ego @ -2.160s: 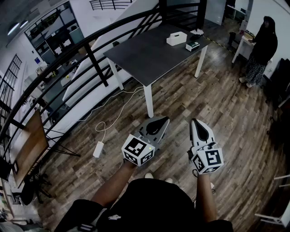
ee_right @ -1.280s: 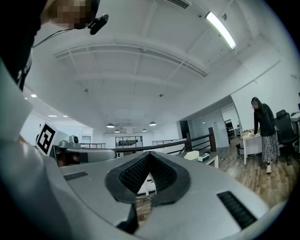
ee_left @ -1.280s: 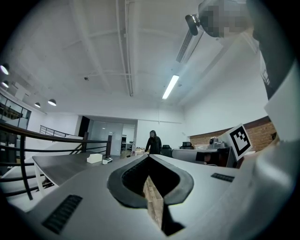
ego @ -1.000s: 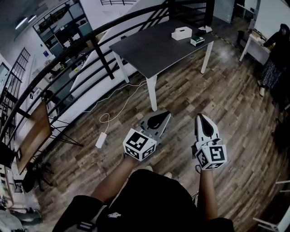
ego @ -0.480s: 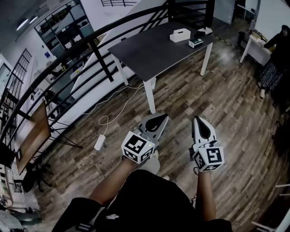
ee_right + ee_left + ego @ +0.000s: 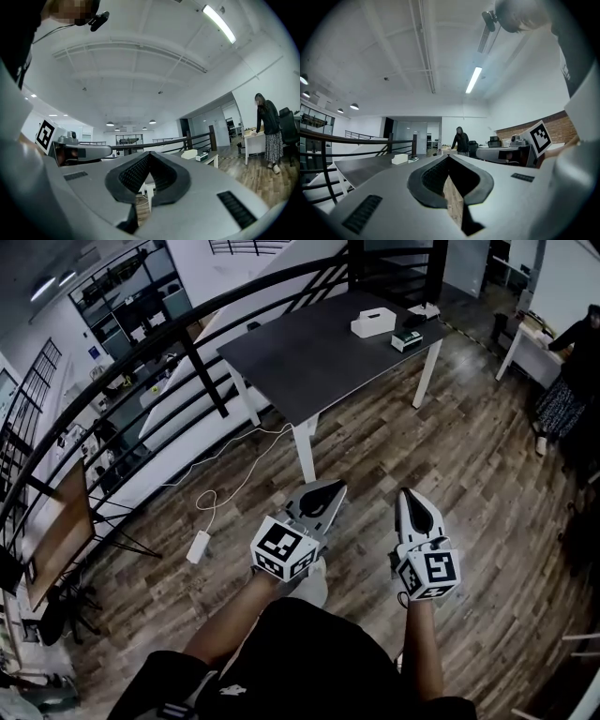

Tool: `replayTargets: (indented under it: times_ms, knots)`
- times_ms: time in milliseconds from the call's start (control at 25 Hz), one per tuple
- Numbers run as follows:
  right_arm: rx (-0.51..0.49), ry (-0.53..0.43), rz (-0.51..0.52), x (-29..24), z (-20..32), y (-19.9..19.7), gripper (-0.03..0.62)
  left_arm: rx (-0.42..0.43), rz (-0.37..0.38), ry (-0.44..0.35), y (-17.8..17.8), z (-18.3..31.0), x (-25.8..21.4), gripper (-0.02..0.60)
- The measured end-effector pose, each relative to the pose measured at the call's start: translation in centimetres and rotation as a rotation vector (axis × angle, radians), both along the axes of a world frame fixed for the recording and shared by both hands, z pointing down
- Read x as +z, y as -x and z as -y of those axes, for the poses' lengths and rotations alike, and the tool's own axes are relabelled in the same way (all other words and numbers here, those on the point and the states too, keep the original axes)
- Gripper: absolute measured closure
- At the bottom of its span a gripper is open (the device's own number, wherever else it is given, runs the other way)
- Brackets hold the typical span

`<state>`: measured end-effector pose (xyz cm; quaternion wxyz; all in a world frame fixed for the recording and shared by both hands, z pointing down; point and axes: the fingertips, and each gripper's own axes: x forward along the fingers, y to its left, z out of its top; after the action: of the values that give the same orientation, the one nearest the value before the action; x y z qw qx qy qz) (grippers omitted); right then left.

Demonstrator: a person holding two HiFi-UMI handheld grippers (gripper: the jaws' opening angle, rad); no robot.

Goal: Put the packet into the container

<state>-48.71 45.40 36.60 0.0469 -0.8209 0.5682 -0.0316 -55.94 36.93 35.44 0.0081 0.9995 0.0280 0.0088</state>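
While my left claw (image 6: 324,491) and right claw (image 6: 412,497) are pressed together on nothing, the packet (image 6: 406,337) sits well ahead on the table (image 6: 300,367), just beside the container (image 6: 372,323). I should close in first and spread a claw only when near.

- The left claw (image 6: 326,487) has a grey wedge-shaped shell, black ribbed pads (image 6: 433,174) and a marker cube (image 6: 284,549) with black-and-white squares.
- The right claw (image 6: 410,493) has a paler shell and a matching cube (image 6: 428,573).
- The person wears a black top (image 6: 300,662).

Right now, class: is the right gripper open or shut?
Shut: the right gripper shows jaw tips meeting, nothing held between them.
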Motion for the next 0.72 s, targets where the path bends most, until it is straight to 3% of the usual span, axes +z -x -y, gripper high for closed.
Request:
replayTargets:
  times_ms: [320,720]
  knots:
    - [0.017,0.018,0.005,-0.5,6.8,-5.4,0.591,0.027,0.004,0.01,-5.8,6.8,-0.3,0.577]
    - [0.046,0.02,0.01,-0.4,14.7,-10.0,0.591,0.049,0.012,0.02,-10.5,14.8,0.0,0.577]
